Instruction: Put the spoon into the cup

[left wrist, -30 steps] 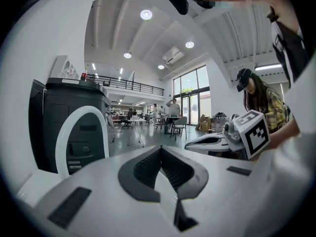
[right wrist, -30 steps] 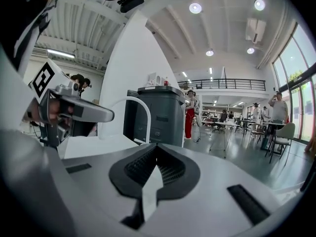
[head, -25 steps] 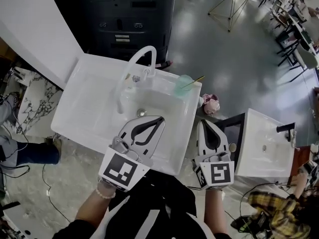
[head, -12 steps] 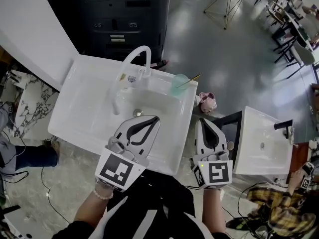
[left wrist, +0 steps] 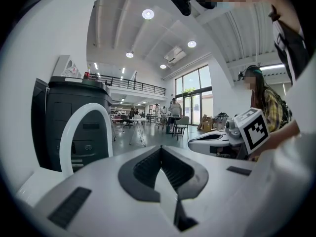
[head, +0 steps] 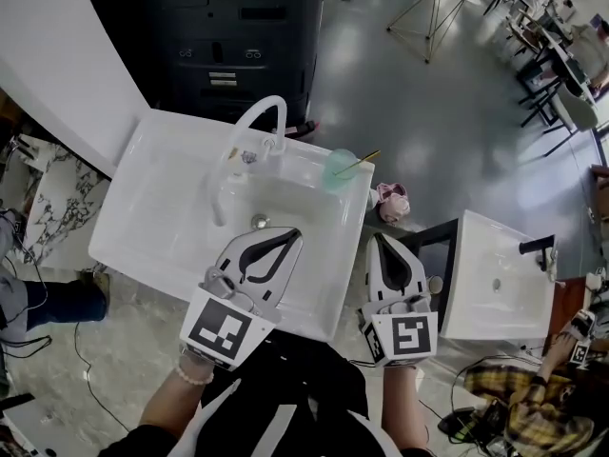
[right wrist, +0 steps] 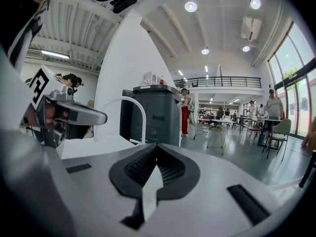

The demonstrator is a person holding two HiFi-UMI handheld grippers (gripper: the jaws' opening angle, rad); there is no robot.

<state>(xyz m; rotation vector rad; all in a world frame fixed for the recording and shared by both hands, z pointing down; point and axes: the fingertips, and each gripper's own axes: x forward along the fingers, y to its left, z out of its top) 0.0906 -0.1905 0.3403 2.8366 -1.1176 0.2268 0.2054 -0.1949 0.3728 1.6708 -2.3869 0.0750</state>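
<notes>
A translucent green cup (head: 340, 168) stands on the back right corner of the white sink (head: 143, 246). A thin gold-handled spoon (head: 363, 159) leans in the cup, its handle sticking out to the right. My left gripper (head: 293, 233) hovers over the sink's front part, shut and empty, well short of the cup. My right gripper (head: 379, 239) hangs just off the sink's right edge, also shut with nothing in it. In the left gripper view the jaws (left wrist: 160, 149) meet at the tips, as they do in the right gripper view (right wrist: 157, 147). Neither gripper view shows the cup.
A white arched faucet (head: 255, 127) rises at the sink's back, with a drain (head: 258, 221) below it. A dark cabinet (head: 247, 36) stands behind. A second white sink (head: 500, 279) is at the right. A pink object (head: 392, 199) lies on the floor between them.
Only the head view has drifted a little. Both grippers, the cup and the spoon keep their places.
</notes>
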